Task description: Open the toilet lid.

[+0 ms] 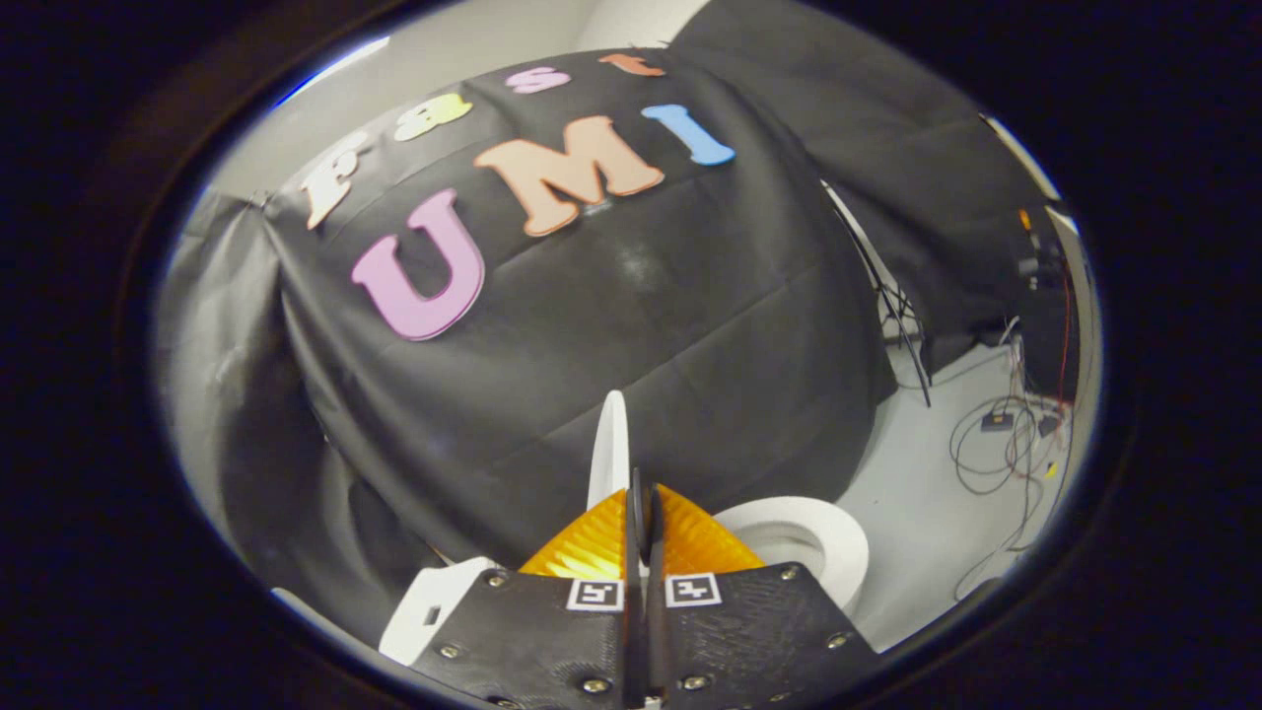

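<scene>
The gripper [641, 503] is pointing forward with its two fingers [592, 547] drawn almost together, leaving only a thin dark slit between them. The toilet lid [610, 449] is standing up on edge, seen as a thin white blade rising just ahead of the fingertips and slightly to their left, against the black cloth wall [631, 325] of the booth. Its lower end is passing behind the fingers, so whether the fingers are pinching it or merely sitting in front of it cannot be told. To the right of the fingers, the toilet's white seat and bowl [804, 542] are lying open, the round rim curving out from behind the gripper body. A white part of the toilet [434, 606] is also showing to the left of the gripper, low down, against the cloth. Beyond the toilet to the right, the pale floor [917, 513] is stretching away, with a tangle of cables [996, 454] lying on it and the dark legs of a stand [897, 316] rising at the edge of the cloth.
</scene>
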`<state>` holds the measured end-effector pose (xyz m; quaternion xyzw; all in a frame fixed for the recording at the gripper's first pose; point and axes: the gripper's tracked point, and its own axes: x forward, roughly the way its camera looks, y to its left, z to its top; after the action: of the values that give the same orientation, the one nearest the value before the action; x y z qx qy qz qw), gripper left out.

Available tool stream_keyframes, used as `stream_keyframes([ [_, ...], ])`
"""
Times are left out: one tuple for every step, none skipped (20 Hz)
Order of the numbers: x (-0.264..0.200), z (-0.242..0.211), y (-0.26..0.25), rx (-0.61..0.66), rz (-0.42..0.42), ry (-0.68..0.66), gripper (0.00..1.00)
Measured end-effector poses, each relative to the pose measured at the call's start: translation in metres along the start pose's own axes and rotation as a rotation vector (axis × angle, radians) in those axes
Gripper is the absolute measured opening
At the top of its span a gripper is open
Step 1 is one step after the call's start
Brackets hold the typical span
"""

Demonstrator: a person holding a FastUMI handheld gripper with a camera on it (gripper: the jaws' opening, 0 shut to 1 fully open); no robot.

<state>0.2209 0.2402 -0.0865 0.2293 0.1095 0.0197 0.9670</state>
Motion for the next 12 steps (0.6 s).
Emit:
stream_keyframes([
  [-0.004,0.001,0.011,-0.026,0.006,-0.002,0.01],
  [-0.007,0.003,0.023,-0.046,0.018,-0.012,0.01],
  [-0.011,0.004,0.035,-0.066,0.032,-0.022,0.01],
  [-0.015,0.005,0.048,-0.086,0.044,-0.035,0.01],
  [-0.017,0.005,0.059,-0.113,0.054,-0.046,0.01],
  [-0.021,0.004,0.069,-0.141,0.068,-0.054,0.01],
  [-0.024,0.002,0.079,-0.171,0.081,-0.06,0.01],
  [-0.028,0.002,0.09,-0.2,0.096,-0.067,0.01],
  [-0.031,0.001,0.101,-0.223,0.113,-0.073,0.01],
  [-0.034,0.0,0.111,-0.244,0.133,-0.08,0.01],
  [-0.037,-0.002,0.123,-0.27,0.155,-0.084,0.01],
  [-0.04,-0.005,0.134,-0.299,0.178,-0.086,0.01],
])
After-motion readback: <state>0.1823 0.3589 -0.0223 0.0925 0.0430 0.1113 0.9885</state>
